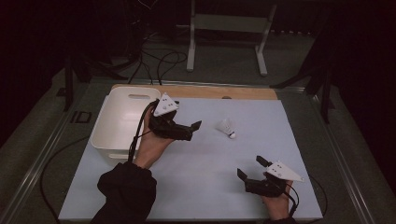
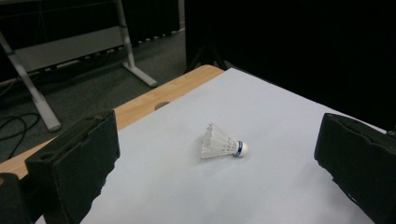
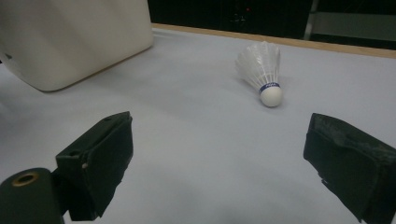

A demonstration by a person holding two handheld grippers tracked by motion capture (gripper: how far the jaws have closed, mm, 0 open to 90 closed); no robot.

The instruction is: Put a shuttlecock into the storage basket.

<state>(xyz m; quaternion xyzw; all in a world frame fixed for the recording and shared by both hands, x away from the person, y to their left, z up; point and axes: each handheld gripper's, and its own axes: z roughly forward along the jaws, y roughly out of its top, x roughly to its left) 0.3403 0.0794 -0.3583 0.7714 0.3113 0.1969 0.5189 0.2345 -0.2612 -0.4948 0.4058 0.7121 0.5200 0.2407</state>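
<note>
On matte white table point(image 1: 187, 186), feathered shuttlecock point(image 1: 227, 127), rounded cork tip

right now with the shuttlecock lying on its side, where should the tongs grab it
Probably at the cork end of the shuttlecock, just behind the blue band: it is the firm part, while the feather skirt would likely crush. The open left tongs sit nearest, so come in from the bin side, closing across the cork.
</note>
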